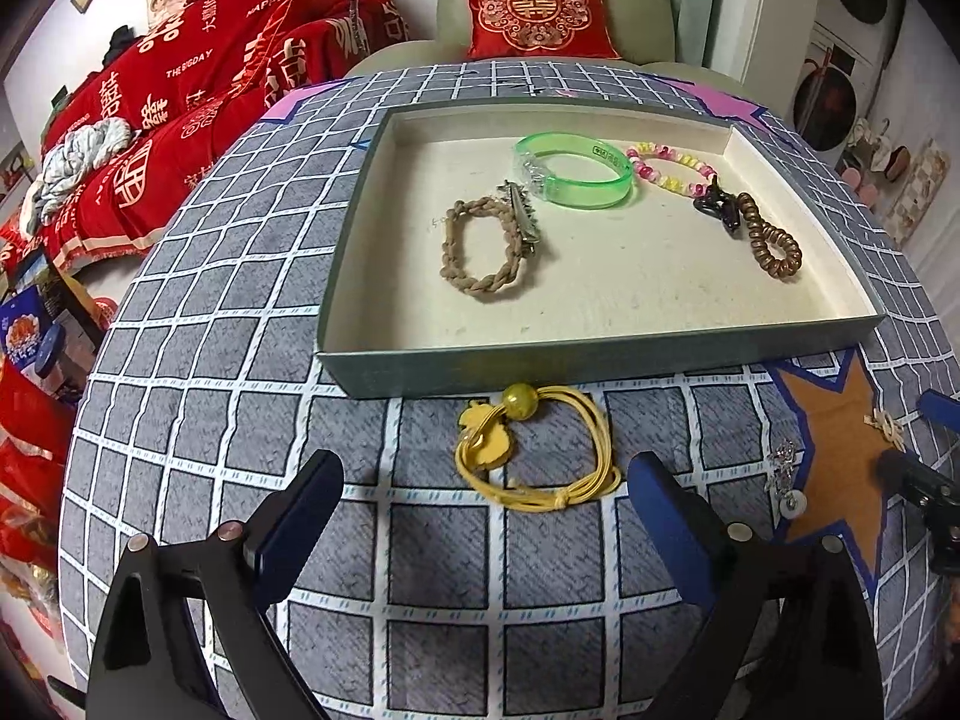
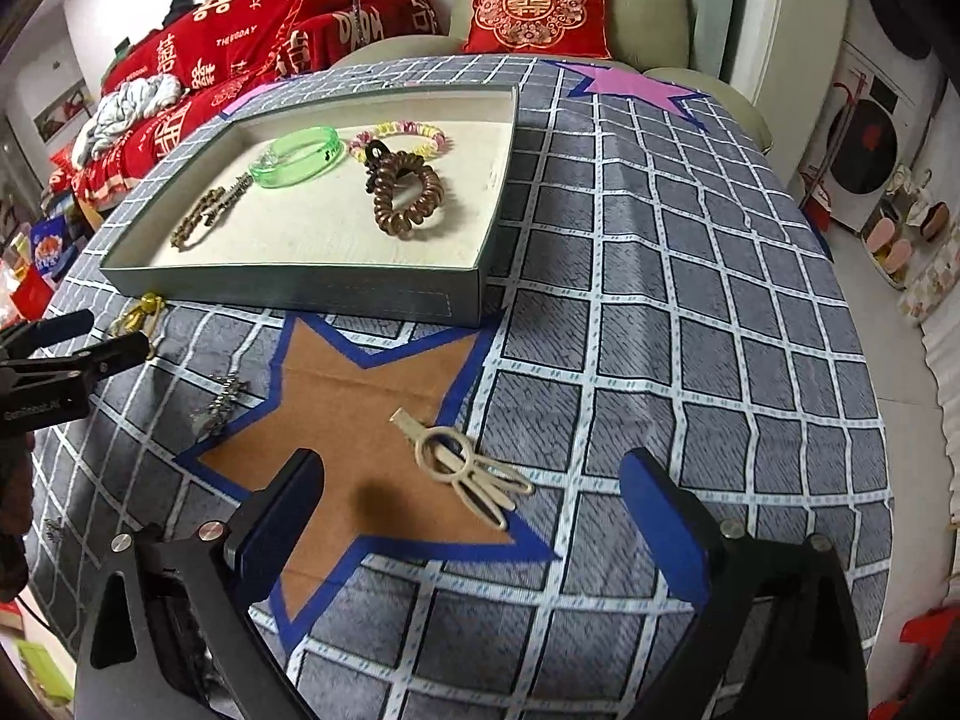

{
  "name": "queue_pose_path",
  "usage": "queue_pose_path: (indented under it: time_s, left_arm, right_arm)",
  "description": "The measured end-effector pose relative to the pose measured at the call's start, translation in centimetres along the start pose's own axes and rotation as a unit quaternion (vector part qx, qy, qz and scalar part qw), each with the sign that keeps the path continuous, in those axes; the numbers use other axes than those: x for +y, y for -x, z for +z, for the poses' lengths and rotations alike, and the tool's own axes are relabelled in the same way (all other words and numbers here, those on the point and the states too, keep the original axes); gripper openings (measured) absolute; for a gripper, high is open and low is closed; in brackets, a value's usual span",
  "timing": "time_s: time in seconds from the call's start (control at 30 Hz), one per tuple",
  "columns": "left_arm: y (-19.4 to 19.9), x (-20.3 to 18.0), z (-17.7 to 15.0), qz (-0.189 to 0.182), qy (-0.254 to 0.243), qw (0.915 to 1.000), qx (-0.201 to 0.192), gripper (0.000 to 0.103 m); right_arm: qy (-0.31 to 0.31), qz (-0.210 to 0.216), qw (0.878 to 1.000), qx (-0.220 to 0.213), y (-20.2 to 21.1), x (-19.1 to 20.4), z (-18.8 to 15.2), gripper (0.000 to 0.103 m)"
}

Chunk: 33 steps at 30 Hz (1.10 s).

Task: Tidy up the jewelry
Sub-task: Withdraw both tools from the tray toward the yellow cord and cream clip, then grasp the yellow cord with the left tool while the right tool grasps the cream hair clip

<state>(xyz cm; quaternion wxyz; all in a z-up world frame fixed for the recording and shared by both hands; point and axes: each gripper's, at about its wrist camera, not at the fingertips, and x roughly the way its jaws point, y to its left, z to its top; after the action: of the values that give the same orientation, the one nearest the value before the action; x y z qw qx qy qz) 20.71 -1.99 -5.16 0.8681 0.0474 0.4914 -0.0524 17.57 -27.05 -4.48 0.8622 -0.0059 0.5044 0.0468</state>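
Note:
A shallow grey-green tray [image 1: 600,360] [image 2: 300,294] lies on the checked tablecloth. In it are a braided brown band [image 1: 480,252], a metal clip [image 1: 522,213], a green bangle [image 1: 573,171] [image 2: 300,156], a pink-yellow bead bracelet [image 1: 672,165] [image 2: 399,135], a black claw clip [image 1: 717,207] and a brown spiral hair tie [image 1: 774,240] [image 2: 408,195]. A yellow cord hair tie [image 1: 534,450] with a bead lies just in front of the tray, between the fingers of my open left gripper [image 1: 486,516]. A beige hair clip [image 2: 462,462] lies on the brown star, between the fingers of my open right gripper [image 2: 474,516].
A silver rhinestone piece [image 1: 786,474] [image 2: 225,396] lies at the left edge of the brown star [image 2: 360,420]. A pink star [image 2: 636,87] marks the far right of the cloth. Behind the table stand a green armchair with a red cushion [image 1: 534,12] and a red-covered sofa [image 1: 180,102].

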Motion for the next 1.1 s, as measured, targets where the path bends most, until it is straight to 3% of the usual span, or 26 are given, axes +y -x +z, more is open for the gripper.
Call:
queue_pose_path:
  time_s: [0.27,0.3,0.4,0.6,0.67,0.83,1.1]
  left_arm:
    - [-1.0,0.0,-0.2,-0.006,0.018,0.9998,0.004,0.099]
    - [-1.0,0.0,-0.2,-0.013,0.02,0.9997,0.001,0.091]
    - [-0.7,-0.3,0.0,-0.019,0.012,0.9997,-0.004,0.079]
    - [0.0,-1.0,-0.1,-0.029,-0.008,0.9995,-0.011,0.034]
    - [0.2,-1.1,-0.3,-0.033,-0.014,0.9993,-0.01,0.028]
    - [0.6,-0.9,-0.7,-0.043,-0.018,0.9988,-0.013,0.028]
    - [2.2,-0.3,-0.8,-0.056,-0.018,0.9979,-0.028,0.028]
  right_arm:
    - [0.026,-0.012,1.0,-0.003,-0.7,0.8,0.3,0.075]
    - [0.031,-0.01,0.999,-0.005,-0.6,1.1,0.3,0.07]
    - [0.039,-0.007,0.999,-0.004,-0.5,1.6,0.4,0.058]
    - [0.041,-0.005,0.999,0.002,-0.2,2.4,0.2,0.035]
    - [0.041,-0.006,0.999,0.004,-0.1,2.6,0.2,0.027]
    - [0.034,-0.015,0.999,0.006,0.1,2.8,0.0,0.021]
    - [-0.012,0.007,1.0,0.0,1.2,1.7,-0.4,0.021]
